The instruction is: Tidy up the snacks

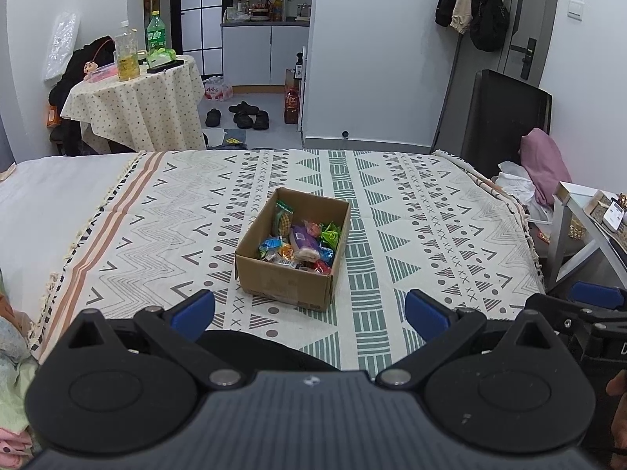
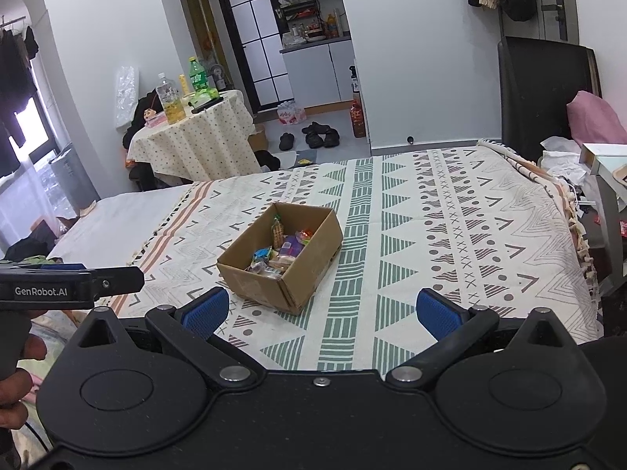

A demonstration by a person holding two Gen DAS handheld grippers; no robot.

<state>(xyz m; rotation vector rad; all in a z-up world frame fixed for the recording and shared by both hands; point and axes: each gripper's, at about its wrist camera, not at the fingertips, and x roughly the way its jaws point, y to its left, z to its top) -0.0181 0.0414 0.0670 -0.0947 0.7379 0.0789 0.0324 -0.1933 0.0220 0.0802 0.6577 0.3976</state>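
Note:
An open cardboard box (image 1: 282, 282) stands on the patterned blanket (image 1: 431, 227) in the middle of the bed. Several wrapped snacks (image 1: 301, 241) lie inside it, in green, purple, blue, orange and red wrappers. My left gripper (image 1: 309, 313) is open and empty, just in front of the box's near wall. The box also shows in the right wrist view (image 2: 270, 286), with the snacks (image 2: 282, 252) inside. My right gripper (image 2: 321, 311) is open and empty, in front of the box and slightly to its right. The left gripper's body (image 2: 70, 288) shows at the left edge of the right wrist view.
A small round table (image 1: 133, 109) with bottles stands beyond the bed at the left. Shoes (image 1: 245, 113) lie on the floor near the kitchen doorway. A black chair (image 1: 505, 117) and a pink cloth (image 1: 544, 160) are at the right, next to a side stand (image 1: 580, 227).

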